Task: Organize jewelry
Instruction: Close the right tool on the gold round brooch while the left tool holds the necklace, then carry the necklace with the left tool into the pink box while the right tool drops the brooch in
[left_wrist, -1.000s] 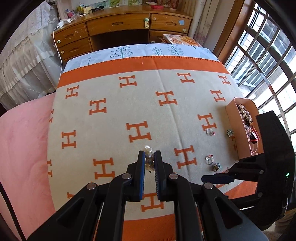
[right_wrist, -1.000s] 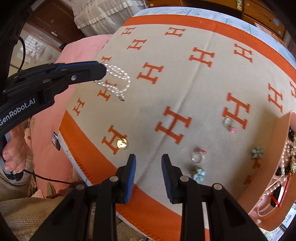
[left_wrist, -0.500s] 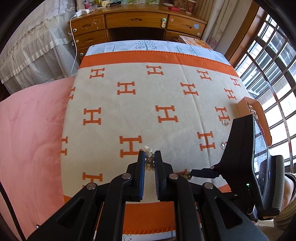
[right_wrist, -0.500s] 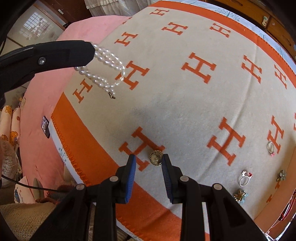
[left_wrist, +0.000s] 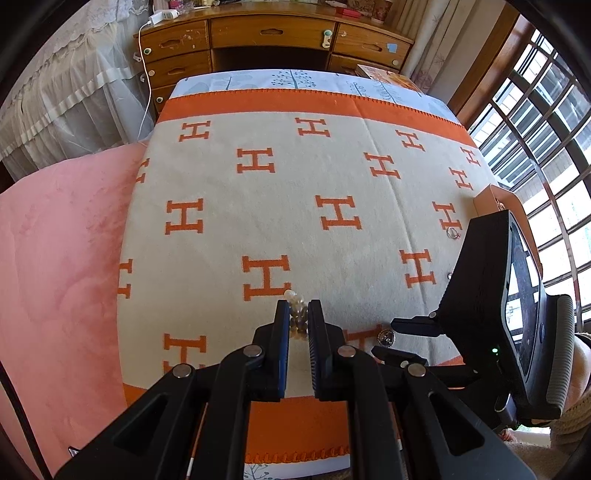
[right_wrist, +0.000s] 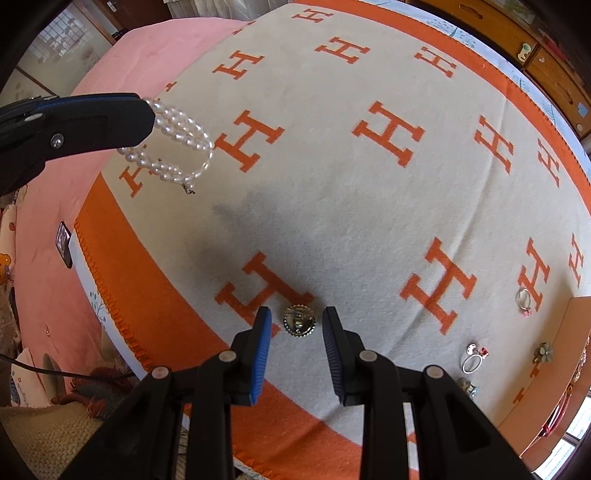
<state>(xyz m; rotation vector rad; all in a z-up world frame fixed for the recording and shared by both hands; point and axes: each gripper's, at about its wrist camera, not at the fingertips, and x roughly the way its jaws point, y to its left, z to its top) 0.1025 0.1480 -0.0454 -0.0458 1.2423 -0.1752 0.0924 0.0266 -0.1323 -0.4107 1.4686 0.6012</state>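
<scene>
The left hand-held gripper (left_wrist: 299, 321) pinches a pearl bracelet (right_wrist: 177, 147), holding it in the air over the blanket (right_wrist: 332, 184) on the bed. The right hand-held gripper (right_wrist: 297, 325) is spread, its fingers on either side of a round gold brooch (right_wrist: 299, 320) lying near the blanket's orange near edge. Rings (right_wrist: 474, 360) lie beside the orange box (right_wrist: 554, 369) at the right edge.

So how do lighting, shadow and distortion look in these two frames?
Left wrist view: bright daylight from the windows, blanket evenly lit, fisheye bending its edges. Right wrist view: sharp, a dark soft shadow on the blanket just beyond the brooch, pearls well lit without glare.
</scene>
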